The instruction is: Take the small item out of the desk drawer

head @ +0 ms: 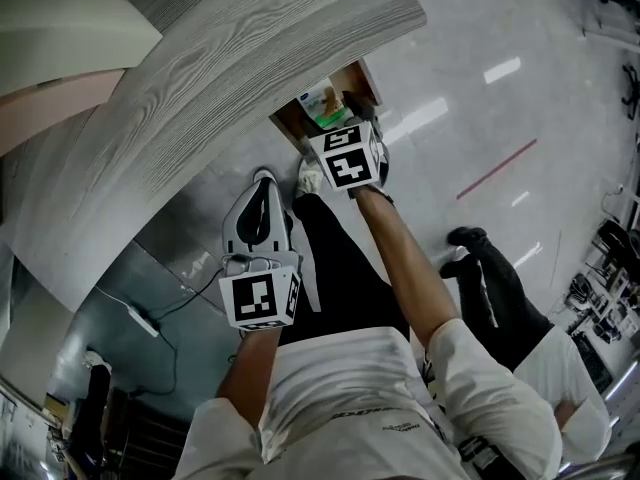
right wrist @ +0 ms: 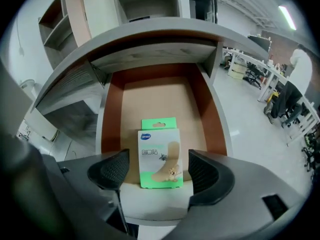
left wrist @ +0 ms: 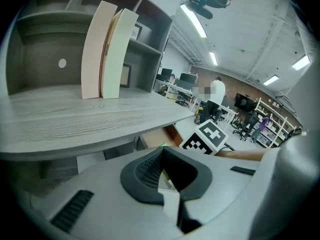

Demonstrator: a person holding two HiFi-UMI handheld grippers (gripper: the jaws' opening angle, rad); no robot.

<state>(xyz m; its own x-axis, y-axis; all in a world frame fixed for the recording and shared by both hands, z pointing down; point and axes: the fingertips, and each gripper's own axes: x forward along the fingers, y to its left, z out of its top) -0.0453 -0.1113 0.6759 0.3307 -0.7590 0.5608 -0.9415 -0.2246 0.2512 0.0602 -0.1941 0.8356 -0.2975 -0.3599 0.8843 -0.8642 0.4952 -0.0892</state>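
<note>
The desk drawer (right wrist: 155,91) stands pulled out, brown inside. A small green and white packet (right wrist: 159,156) lies flat at its front end. My right gripper (right wrist: 159,170) is open, its two black pads either side of the packet with a clear gap to each. From the head view the drawer (head: 290,118) shows under the desk edge, the packet (head: 322,108) inside it, and the right gripper (head: 338,136) just over its front. My left gripper (head: 262,193) hangs back, lower left, shut with nothing in it. Its pads meet at the tip in the left gripper view (left wrist: 162,151).
The grey wood desk top (head: 250,78) overhangs the drawer. Two upright folders (left wrist: 107,51) stand on the desk under shelving. A power strip and cable (head: 140,318) lie on the floor at the left. Another person's black shoes (head: 465,238) stand to the right.
</note>
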